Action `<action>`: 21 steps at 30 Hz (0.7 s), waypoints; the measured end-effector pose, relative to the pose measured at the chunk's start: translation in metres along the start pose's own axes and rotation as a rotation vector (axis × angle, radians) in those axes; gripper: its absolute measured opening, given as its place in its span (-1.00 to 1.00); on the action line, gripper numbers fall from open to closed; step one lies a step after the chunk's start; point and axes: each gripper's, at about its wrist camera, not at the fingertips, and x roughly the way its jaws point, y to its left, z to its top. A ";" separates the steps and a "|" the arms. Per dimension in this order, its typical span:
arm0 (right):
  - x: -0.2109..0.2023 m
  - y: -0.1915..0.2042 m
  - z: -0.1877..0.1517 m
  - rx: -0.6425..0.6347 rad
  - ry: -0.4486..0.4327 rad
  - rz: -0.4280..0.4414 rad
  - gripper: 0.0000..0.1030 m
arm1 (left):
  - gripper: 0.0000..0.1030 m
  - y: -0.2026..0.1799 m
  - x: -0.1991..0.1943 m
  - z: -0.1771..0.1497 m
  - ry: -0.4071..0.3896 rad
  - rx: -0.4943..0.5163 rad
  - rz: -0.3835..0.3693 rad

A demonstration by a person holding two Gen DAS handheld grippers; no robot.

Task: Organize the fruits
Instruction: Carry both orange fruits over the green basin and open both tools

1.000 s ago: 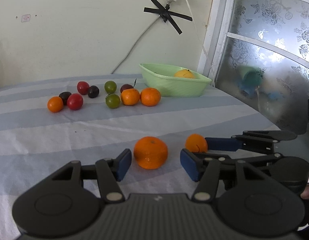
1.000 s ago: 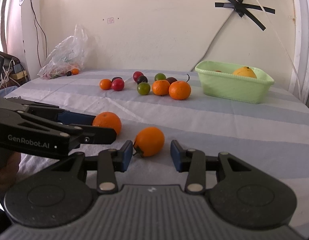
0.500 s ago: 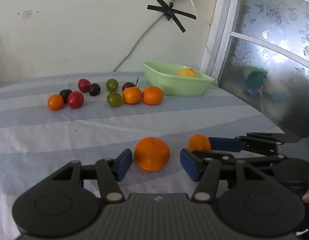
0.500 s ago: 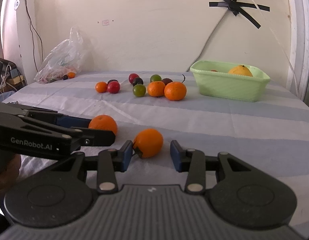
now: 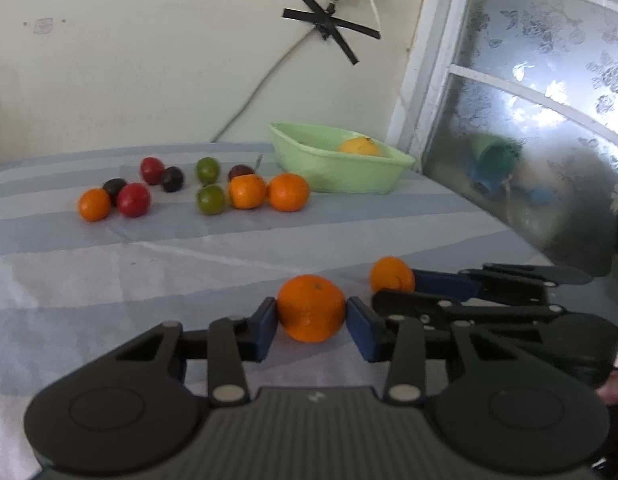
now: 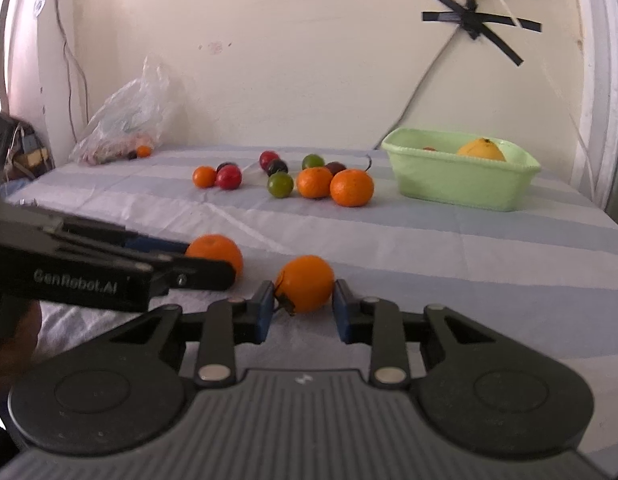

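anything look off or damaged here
One thing: the orange in the right gripper has a dark torn flap low on its left side, like split peel or a dried stem. The other fruit looks intact.

On the table (image 6: 449, 240) nearest us lay two oranges side by side, the left orange (image 5: 311, 308) between the pads of our left gripper (image 5: 311, 322) and the right orange (image 6: 305, 283) between the pads of our right gripper (image 6: 303, 310), whose jaws had both just been closing. Farther back sat a loose cluster of fruit (image 6: 283, 178), and to its right, near the wall, the tub (image 6: 461, 184) held one large fruit (image 6: 481, 150). At the far left corner a bag (image 6: 125, 120) leaned against the wall.
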 end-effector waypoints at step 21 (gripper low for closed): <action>0.081 -0.110 0.090 -0.034 -0.116 -0.150 -0.33 | -0.25 0.018 0.173 0.163 0.061 -0.007 -0.031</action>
